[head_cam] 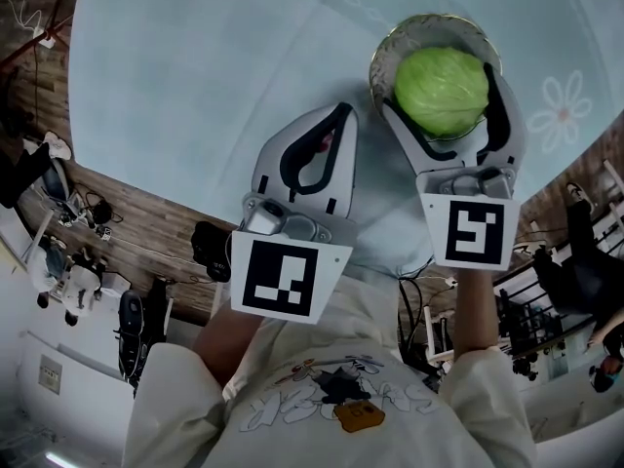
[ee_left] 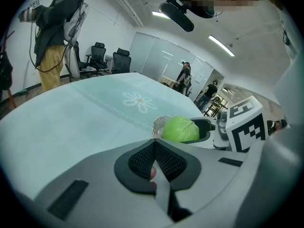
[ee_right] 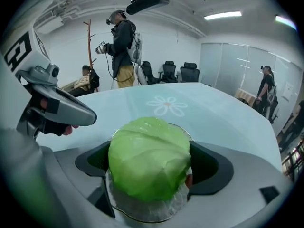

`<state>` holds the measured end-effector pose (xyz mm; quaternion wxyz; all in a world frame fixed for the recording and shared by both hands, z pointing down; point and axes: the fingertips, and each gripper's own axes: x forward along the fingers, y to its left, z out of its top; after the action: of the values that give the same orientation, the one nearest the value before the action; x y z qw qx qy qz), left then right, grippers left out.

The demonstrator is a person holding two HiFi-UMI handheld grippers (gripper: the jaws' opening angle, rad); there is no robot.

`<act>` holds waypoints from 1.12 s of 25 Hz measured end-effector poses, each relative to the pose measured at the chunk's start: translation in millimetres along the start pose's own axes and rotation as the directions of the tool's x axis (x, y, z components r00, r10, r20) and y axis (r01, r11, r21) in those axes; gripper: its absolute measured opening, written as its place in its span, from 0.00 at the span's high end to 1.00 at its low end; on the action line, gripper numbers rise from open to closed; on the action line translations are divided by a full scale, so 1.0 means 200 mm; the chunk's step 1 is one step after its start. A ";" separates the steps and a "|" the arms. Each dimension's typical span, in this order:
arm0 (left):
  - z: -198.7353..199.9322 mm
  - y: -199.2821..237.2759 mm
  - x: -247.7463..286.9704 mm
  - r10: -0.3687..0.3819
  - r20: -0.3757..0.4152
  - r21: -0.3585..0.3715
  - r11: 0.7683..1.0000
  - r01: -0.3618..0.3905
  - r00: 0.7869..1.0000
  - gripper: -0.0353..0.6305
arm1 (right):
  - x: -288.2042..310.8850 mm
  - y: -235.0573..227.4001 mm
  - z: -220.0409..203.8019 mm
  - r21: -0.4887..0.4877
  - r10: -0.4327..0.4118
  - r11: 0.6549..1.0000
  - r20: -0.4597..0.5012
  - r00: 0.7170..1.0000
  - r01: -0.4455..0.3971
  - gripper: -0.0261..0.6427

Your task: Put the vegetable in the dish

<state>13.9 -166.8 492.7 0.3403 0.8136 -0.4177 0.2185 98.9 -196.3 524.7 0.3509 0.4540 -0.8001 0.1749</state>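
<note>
A round green cabbage sits between the jaws of my right gripper, which is shut on it. The cabbage is directly over a clear glass dish with a gilt rim and hides most of it; whether it rests in the dish I cannot tell. My left gripper hovers just left of the dish, jaws shut with nothing held. In the left gripper view its tips point toward the cabbage and dish.
The table has a pale blue cloth with a white flower print. Its near edge runs by my body, above a wooden floor. Standing people, office chairs and a coat stand lie beyond the table.
</note>
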 end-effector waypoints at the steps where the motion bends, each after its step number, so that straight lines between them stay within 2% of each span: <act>1: 0.00 0.00 -0.01 -0.001 -0.002 -0.003 1.000 0.001 1.000 0.94 | -0.01 0.00 0.00 -0.004 -0.001 1.000 -0.007 1.000 0.001 0.21; 11: 0.00 0.02 -0.02 -0.013 -0.011 -0.007 1.000 0.013 1.000 0.94 | 0.01 0.02 -0.01 -0.012 0.001 1.000 -0.041 0.999 -0.002 0.21; 15: -0.01 0.00 -0.03 -0.020 -0.018 0.001 1.000 0.020 1.000 0.94 | -0.02 0.01 0.05 0.089 0.005 0.996 0.012 1.000 -0.006 0.21; 28: 0.04 -0.06 -0.08 -0.018 0.012 0.011 1.000 0.018 1.000 0.94 | -0.15 -0.07 0.12 0.121 -0.048 0.992 0.070 0.996 0.039 0.21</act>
<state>15.8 -157.8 472.4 0.3356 0.8205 -0.4111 0.2126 111.1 -200.0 484.8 0.2974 0.4978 -0.7902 0.1983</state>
